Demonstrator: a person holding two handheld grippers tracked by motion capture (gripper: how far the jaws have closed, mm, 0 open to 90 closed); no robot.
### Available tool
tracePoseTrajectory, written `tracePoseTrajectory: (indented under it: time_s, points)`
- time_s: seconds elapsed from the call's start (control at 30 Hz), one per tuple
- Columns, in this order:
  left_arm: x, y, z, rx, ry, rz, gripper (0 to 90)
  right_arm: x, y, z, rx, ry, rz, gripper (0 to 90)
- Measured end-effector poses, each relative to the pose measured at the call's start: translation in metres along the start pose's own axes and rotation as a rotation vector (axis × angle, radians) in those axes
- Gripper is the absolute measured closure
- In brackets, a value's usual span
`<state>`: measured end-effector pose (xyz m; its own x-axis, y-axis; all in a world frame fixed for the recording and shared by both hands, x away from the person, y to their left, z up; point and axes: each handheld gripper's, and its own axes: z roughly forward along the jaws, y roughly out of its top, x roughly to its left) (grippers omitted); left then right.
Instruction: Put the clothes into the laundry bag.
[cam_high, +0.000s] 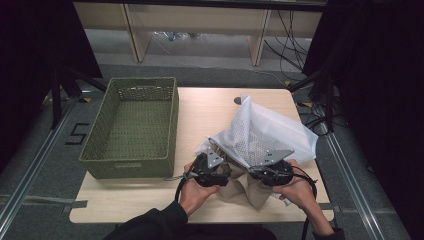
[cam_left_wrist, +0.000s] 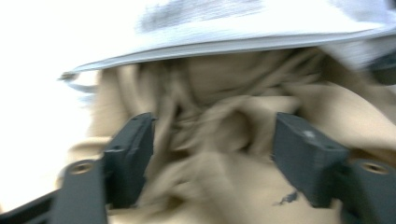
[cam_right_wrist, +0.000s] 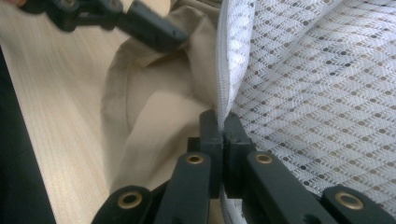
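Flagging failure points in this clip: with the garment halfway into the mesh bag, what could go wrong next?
1. The left tongs stand open around the beige garment, so it may slide back out of the white mesh laundry bag.
2. The right tongs pinch only the bag's zipper edge; a pull might slip it free or strain the zipper.

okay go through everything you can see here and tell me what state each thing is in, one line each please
White mesh laundry bag: mouth open, partly stuffed, lying on the table.
Beige garment: crumpled, partly inside the bag, partly spilling out at the mouth.
Green woven basket: upright, empty.
Left gripper: jaws open, beige cloth between them, not pinched.
Right gripper: shut on the bag's zipper edge.
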<state>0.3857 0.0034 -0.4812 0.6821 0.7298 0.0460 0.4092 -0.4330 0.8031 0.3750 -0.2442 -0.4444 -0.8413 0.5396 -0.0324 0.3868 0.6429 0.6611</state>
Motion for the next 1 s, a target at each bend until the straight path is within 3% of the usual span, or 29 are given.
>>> tracePoseTrajectory:
  time_s: [0.07,0.13,0.17,0.2,0.27,0.3,0.33,0.43,0.47,0.57,0.6,0.67,0.73,0.77,0.8,0.83,0.9,0.93,1.0]
  points:
    - [0.006,-0.002,0.010,0.004,-0.024,-0.087,22.6,0.000,0.001,0.001,0.015,0.005,-0.015,90.0]
    - [0.010,-0.003,0.021,0.029,-0.041,-0.080,24.2,0.001,0.001,0.003,0.006,0.003,-0.006,90.0]
    - [0.014,-0.003,0.025,0.074,-0.062,-0.015,30.3,0.001,0.000,0.003,0.009,0.008,-0.006,90.0]
    - [0.014,-0.003,0.031,0.053,-0.082,-0.011,36.6,0.001,0.000,0.004,0.013,0.003,-0.003,90.0]
    - [0.013,-0.003,0.039,0.029,-0.118,-0.019,63.9,0.000,0.000,0.004,0.025,0.020,-0.016,90.0]
    - [0.010,-0.003,0.041,0.020,-0.128,-0.044,71.7,0.001,0.000,0.005,0.019,0.011,-0.003,90.0]
    - [0.008,-0.003,0.042,0.016,-0.131,-0.041,78.8,0.000,-0.001,0.007,0.018,0.012,-0.018,90.0]
    - [-0.002,-0.002,0.039,-0.005,-0.156,-0.039,86.3,0.000,-0.002,0.010,0.034,0.019,-0.021,90.0]
    - [-0.009,-0.003,0.037,-0.014,-0.172,-0.047,87.0,0.000,-0.003,0.009,0.050,0.021,-0.007,90.0]
    - [-0.025,-0.005,0.031,-0.001,-0.208,-0.019,87.0,0.000,-0.005,0.011,0.055,0.025,-0.008,90.0]
    - [-0.030,-0.005,0.029,0.006,-0.227,-0.007,87.0,-0.001,-0.006,0.012,0.057,0.026,-0.032,90.0]
    - [-0.037,-0.007,0.030,-0.010,-0.224,-0.004,86.7,0.000,-0.008,0.013,0.076,0.034,-0.016,90.0]
    - [-0.034,-0.006,0.033,-0.007,-0.228,0.000,86.0,-0.001,-0.009,0.015,0.080,0.031,-0.037,90.0]
    - [-0.032,-0.005,0.035,-0.005,-0.221,-0.028,85.1,0.001,-0.010,0.015,0.088,0.030,-0.019,90.0]
    - [-0.030,-0.005,0.036,0.000,-0.232,-0.049,83.1,0.000,-0.010,0.017,0.091,0.027,-0.039,90.0]
    - [-0.029,-0.005,0.036,0.001,-0.262,-0.062,78.6,0.002,-0.011,0.018,0.107,0.024,-0.017,90.0]
    - [-0.026,-0.004,0.028,0.013,-0.273,-0.035,69.8,0.000,-0.011,0.019,0.104,0.016,-0.032,90.0]
    - [-0.025,-0.002,0.021,0.003,-0.286,-0.034,64.5,0.001,-0.011,0.019,0.112,0.006,-0.011,90.0]
    - [-0.019,0.000,0.007,-0.001,-0.275,-0.021,55.2,-0.002,-0.012,0.019,0.117,-0.001,-0.023,90.0]
